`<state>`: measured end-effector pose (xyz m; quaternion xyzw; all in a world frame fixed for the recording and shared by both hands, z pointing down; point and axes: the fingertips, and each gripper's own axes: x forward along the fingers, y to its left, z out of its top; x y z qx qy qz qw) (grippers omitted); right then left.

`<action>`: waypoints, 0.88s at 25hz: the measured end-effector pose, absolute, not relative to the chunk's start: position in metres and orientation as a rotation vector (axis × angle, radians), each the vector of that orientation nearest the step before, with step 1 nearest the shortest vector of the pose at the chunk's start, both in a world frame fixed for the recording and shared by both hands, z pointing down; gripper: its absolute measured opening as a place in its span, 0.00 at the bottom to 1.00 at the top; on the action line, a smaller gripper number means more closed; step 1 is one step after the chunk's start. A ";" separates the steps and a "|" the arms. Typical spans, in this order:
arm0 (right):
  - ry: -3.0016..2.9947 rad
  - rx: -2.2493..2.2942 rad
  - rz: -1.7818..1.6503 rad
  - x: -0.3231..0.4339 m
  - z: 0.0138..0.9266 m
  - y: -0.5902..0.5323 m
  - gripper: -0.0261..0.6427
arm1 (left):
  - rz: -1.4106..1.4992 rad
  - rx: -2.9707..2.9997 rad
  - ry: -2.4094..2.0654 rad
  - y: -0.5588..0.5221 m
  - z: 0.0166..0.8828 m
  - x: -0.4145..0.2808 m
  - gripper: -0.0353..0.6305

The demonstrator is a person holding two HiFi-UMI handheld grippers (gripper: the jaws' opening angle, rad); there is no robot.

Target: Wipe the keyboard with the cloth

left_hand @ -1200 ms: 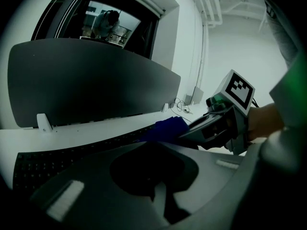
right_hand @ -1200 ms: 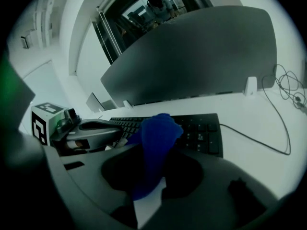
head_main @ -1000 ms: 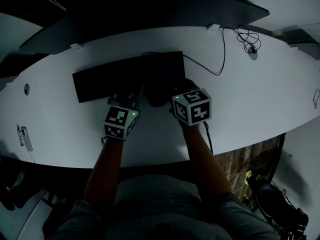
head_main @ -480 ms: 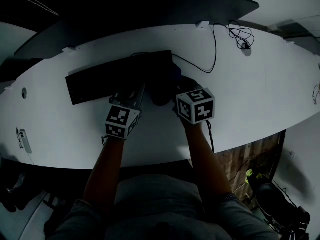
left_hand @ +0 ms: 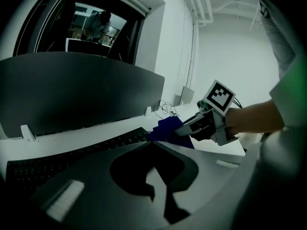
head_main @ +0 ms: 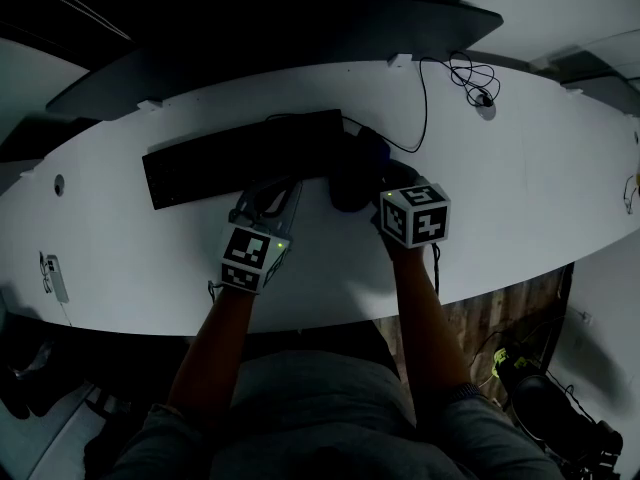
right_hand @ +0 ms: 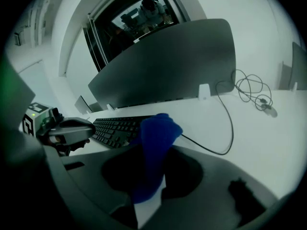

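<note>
A black keyboard (head_main: 245,156) lies on the white desk (head_main: 520,188). A dark blue cloth (head_main: 355,173) is bunched at the keyboard's right end. My right gripper (head_main: 378,186) is shut on the cloth (right_hand: 154,152), which stands up between its jaws (right_hand: 158,150) just right of the keys (right_hand: 115,128). My left gripper (head_main: 268,200) sits just in front of the keyboard's middle, jaws shut with nothing in them (left_hand: 151,143). In the left gripper view the keyboard (left_hand: 72,157) runs left, with the cloth (left_hand: 168,128) ahead.
A dark divider panel (head_main: 280,38) stands behind the keyboard. A thin black cable (head_main: 425,108) runs from the keyboard to a coil (head_main: 472,76) at the back right. A small white device (head_main: 50,278) lies at the desk's left edge.
My right gripper has carried the cloth rightward along the keyboard to its right end. The left gripper has drawn back a little toward the desk's front.
</note>
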<state>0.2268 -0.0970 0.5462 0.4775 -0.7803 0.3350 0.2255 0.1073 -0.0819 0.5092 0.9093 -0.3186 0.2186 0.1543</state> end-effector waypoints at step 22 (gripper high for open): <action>-2.766 1.160 0.203 0.054 0.254 -0.019 0.20 | 0.352 2.829 -0.933 -0.019 0.274 -0.023 0.06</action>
